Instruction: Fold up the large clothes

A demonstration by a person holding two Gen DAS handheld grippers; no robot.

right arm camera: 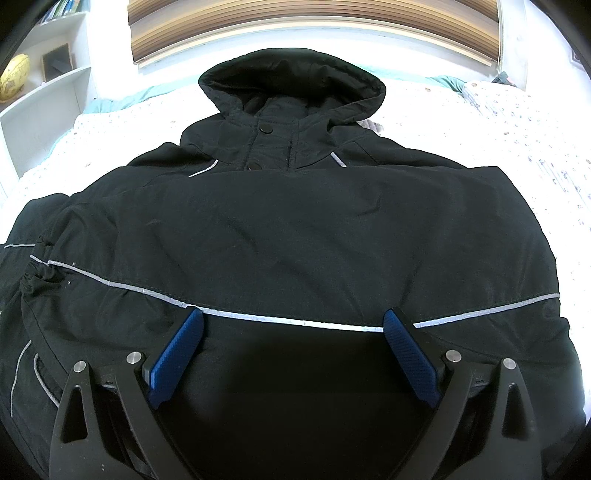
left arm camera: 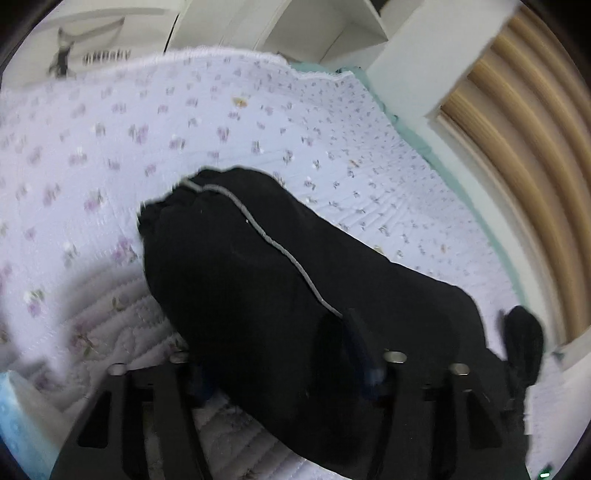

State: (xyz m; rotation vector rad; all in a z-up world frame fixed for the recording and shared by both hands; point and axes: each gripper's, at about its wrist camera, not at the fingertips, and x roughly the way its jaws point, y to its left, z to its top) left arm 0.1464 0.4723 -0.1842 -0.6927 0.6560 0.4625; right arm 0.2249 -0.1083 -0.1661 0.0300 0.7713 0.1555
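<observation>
White flowered bedcover [left arm camera: 258,122] carries the black jacket [right arm camera: 295,229], hood at 12 o'clock in the right view. Right gripper [right arm camera: 293,325] is spread wide above its reflective stripe [right arm camera: 258,316]. Left gripper [left arm camera: 280,354] has a sleeve [left arm camera: 236,258] between its fingers; its grip I cannot tell.

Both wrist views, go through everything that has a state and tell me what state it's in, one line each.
Black jacket: lying front up on the bed, snaps fastened, both sleeves folded across the body.
Hood: spread open, flat above the collar.
Left claw: over a sleeve; fabric hides the gap, so grip unclear.
Right claw: open wide, fingers resting on the jacket, holding nothing.
Quilt: spread flat on the bed.
Window blind: lowered.
</observation>
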